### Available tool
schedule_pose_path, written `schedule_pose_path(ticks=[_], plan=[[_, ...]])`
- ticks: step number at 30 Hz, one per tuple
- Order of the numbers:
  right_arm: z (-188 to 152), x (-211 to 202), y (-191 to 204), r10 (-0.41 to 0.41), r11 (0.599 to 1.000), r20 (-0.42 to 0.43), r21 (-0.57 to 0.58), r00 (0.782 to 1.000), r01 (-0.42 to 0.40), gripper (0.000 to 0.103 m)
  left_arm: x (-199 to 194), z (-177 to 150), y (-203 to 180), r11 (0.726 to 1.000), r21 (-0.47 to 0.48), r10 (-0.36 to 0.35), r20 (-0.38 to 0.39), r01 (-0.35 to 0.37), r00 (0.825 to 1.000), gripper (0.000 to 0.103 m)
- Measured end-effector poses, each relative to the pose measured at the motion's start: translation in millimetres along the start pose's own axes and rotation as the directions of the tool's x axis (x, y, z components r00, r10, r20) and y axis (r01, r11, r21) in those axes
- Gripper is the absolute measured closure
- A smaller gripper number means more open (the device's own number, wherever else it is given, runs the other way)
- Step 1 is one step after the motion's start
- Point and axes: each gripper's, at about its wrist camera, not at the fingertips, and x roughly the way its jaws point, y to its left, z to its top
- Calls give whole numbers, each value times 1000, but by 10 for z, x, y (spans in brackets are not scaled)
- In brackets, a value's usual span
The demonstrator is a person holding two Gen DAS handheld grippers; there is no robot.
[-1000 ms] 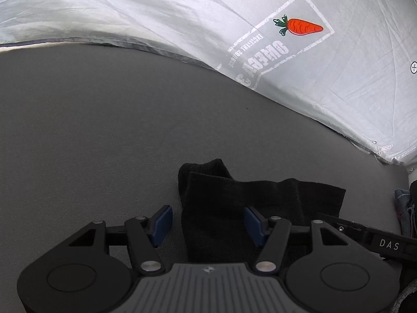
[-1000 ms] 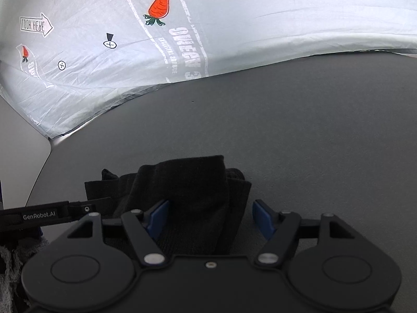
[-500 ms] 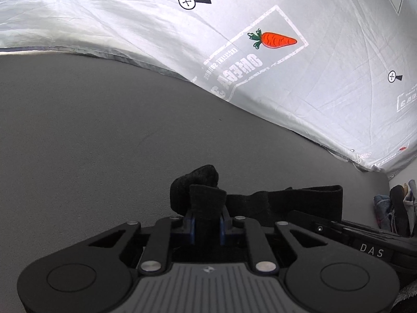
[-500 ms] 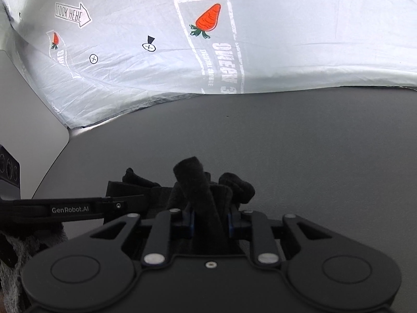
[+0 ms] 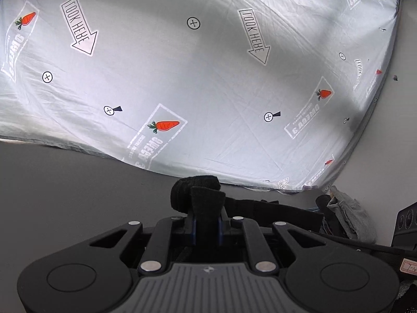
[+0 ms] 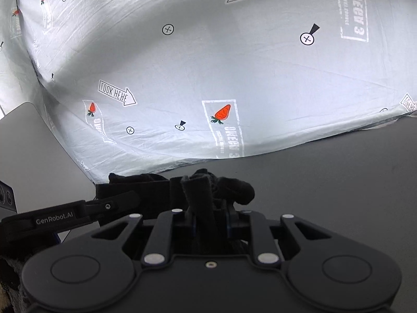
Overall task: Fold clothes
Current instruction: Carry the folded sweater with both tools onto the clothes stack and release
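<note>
Black cloth (image 5: 206, 195), a small dark knit garment, hangs between my two grippers above the grey tabletop (image 5: 65, 195), off the surface as far as I can judge, though its lower part is hidden behind my own bodies. My left gripper (image 5: 206, 224) has its jaws narrow and clamped on one bunched end, a thick roll of fabric bulging out just past the pads. My right gripper (image 6: 208, 219) is likewise pinched down to a narrow gap on the other end, the jaws closing the last little bit with a crumpled tuft of the fabric squeezed between them. The garment looks light, soft and limp, with no stiffness of its own, so I judge it will sag and swing wherever I do not hold it; the knit seems to grip the pads well. The best hold is at the two ends or corners, as now, so the middle stays taut. Its long axis runs sideways from one gripper to the other, roughly along the near edge of the tabletop, a dark band stretching across to the other gripper in each wrist view. Beyond it, along the far edge of the tabletop, a pale printed sheet (image 5: 208, 78) with carrots and arrows rises as a backdrop. Near the right corner of the tabletop a heap of other clothes (image 5: 349, 216) waits.
</note>
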Motion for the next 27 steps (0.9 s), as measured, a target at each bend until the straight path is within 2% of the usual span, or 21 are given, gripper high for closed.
schedule_pose_path(ticks=[3, 7, 10, 12, 15, 20, 22, 27], plan=[[57, -318, 38, -23, 1000, 59, 20, 998, 22, 84, -108, 92, -201, 999, 16, -51, 22, 51, 998, 89], [207, -777, -17, -42, 994, 156, 111, 987, 25, 84, -136, 290, -459, 988, -16, -156, 33, 157, 987, 89], [326, -1125, -84, -83, 986, 217, 159, 973, 48, 84, -120, 410, -724, 970, -21, -242, 54, 243, 969, 89], [409, -1387, -154, -118, 981, 253, 180, 960, 73, 84, -100, 440, -951, 950, -26, -309, 77, 312, 948, 89], [472, -1845, -307, -164, 974, 315, 199, 935, 104, 85, -44, 423, -1334, 931, -5, -362, 103, 365, 926, 89], [522, -2526, -619, -220, 969, 375, 189, 900, 158, 85, 28, 282, -2200, 926, 50, -378, 123, 374, 918, 89], [542, -2749, -804, -232, 969, 387, 176, 892, 176, 85, 45, 179, -2564, 933, 79, -359, 142, 351, 923, 90], [525, -3373, -1546, -196, 976, 419, 175, 886, 133, 85, 133, -115, -3471, 951, 100, -307, 172, 293, 936, 90]])
